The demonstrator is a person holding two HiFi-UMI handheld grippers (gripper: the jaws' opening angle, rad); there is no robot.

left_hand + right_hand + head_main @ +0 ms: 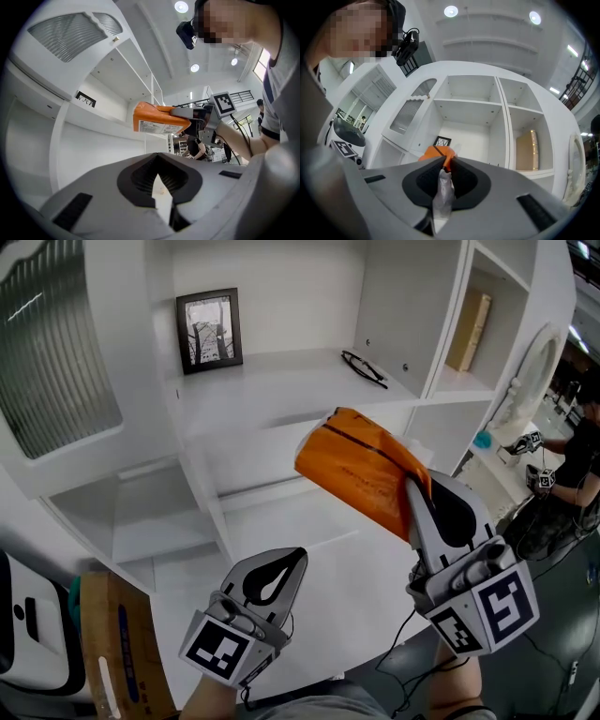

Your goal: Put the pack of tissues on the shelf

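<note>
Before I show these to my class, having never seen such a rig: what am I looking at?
A person holds two hand-held grey two-jaw grippers. One picture comes from a head camera looking down; the others from cameras riding on each gripper. The right gripper is clamped on the edge of an orange plastic pack of tissues, held up before a white shelf unit. The left gripper is shut and empty. On the shelf are a black-framed picture and black glasses.
</note>
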